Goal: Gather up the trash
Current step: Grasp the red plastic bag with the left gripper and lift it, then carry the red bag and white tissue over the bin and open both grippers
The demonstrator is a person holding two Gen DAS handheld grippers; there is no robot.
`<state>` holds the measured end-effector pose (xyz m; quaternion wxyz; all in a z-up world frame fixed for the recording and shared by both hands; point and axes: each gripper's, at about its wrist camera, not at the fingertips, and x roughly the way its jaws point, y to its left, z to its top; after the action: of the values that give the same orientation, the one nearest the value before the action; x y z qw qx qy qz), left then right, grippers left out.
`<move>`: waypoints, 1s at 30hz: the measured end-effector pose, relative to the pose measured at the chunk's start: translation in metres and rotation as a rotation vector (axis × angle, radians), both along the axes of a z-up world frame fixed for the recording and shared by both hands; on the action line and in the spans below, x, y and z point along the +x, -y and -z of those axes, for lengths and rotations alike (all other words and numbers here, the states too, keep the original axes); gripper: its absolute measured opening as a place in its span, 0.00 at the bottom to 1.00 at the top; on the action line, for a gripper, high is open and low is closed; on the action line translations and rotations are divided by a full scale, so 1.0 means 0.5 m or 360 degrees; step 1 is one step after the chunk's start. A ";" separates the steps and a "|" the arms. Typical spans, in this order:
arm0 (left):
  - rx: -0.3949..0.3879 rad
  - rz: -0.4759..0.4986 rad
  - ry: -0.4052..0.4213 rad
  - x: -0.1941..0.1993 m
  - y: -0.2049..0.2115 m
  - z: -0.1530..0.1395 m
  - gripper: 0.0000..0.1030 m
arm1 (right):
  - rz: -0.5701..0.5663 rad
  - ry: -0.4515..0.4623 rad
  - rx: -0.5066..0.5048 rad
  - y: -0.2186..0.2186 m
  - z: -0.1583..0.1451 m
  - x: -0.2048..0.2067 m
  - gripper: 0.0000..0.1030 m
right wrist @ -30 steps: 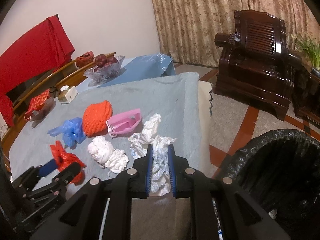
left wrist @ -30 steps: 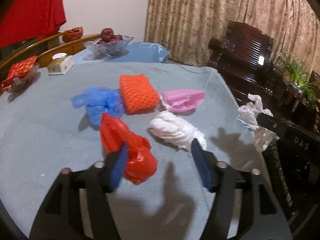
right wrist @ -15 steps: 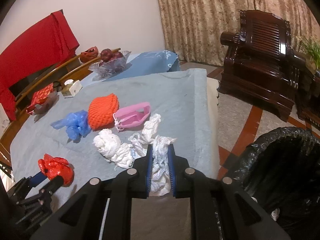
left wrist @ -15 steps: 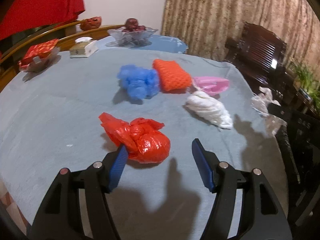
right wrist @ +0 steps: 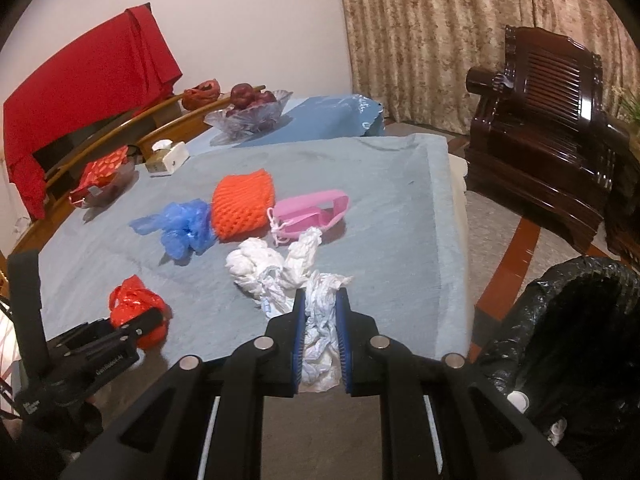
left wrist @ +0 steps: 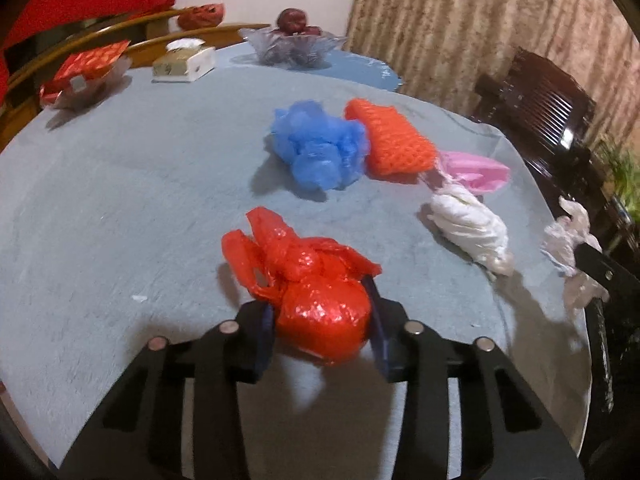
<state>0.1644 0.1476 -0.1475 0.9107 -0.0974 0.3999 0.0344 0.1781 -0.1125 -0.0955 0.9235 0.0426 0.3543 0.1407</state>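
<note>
Left gripper point(left wrist: 322, 334) has its jaws clamped narrow on the red plastic bag point(left wrist: 316, 294), which bulges between the blue pads at the near edge of the grey-blue tablecloth point(left wrist: 120, 208); whether the bag is lifted off the cloth is hard to tell from the blurry left wrist view. Right gripper point(right wrist: 320, 336) has its jaws nearly together, pinching a crumpled white plastic bag point(right wrist: 320, 344) that hangs off the table edge, with the black-lined trash bin point(right wrist: 580, 340) at its 3 o'clock, just beside the table. Remaining trash lies on the cloth: blue plastic bag point(left wrist: 320, 152) at 12 o'clock from the red one, touching the orange foam net point(left wrist: 390, 142) on its 3 o'clock side; pink pouch point(left wrist: 476, 170) at 4 o'clock of the net; white wad point(left wrist: 468, 228) just beside the pouch, at its 6 o'clock. Far edge at 11–12 o'clock: glass fruit bowl point(left wrist: 294, 42), small white box point(left wrist: 184, 62), red packet on a dish point(left wrist: 86, 70). Dark wooden armchair point(right wrist: 548, 128) at 2 o'clock off the table, curtain point(right wrist: 440, 24) behind it.
</note>
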 end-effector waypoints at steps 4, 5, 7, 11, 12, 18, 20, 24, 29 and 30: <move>-0.0022 0.0048 0.0052 -0.018 0.013 -0.017 0.33 | -0.0012 0.0024 0.0005 0.000 -0.013 -0.013 0.14; -0.0019 0.0060 0.0067 -0.020 0.017 -0.021 0.33 | -0.0013 0.0030 0.0006 0.000 -0.016 -0.016 0.14; -0.0019 0.0083 0.0101 -0.030 0.028 -0.040 0.33 | -0.0016 0.0049 0.0012 0.002 -0.028 -0.025 0.14; 0.0002 0.0137 0.0169 -0.039 0.061 -0.073 0.33 | -0.0010 0.0088 0.0029 0.011 -0.050 -0.043 0.14; 0.0014 0.0149 0.0184 -0.041 0.069 -0.082 0.33 | -0.0008 0.0098 0.0031 0.012 -0.055 -0.048 0.14; 0.0034 0.0208 0.0241 -0.060 0.115 -0.134 0.33 | 0.0016 0.0150 0.0044 0.038 -0.096 -0.083 0.14; 0.0041 0.0232 0.0258 -0.071 0.134 -0.148 0.33 | 0.0025 0.0170 0.0045 0.049 -0.110 -0.100 0.14; 0.0054 0.0291 0.0300 -0.095 0.174 -0.176 0.33 | 0.0060 0.0209 0.0039 0.078 -0.132 -0.137 0.14; 0.0048 0.0368 0.0339 -0.120 0.220 -0.203 0.33 | 0.0125 0.0238 0.0051 0.126 -0.150 -0.188 0.14; 0.0044 0.0385 0.0344 -0.124 0.229 -0.206 0.33 | 0.0137 0.0243 0.0047 0.134 -0.153 -0.196 0.14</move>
<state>0.1024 0.0328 -0.0442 0.9472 -0.0392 0.3077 -0.0807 0.0801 -0.1793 -0.0192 0.9523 0.0607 0.2786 0.1090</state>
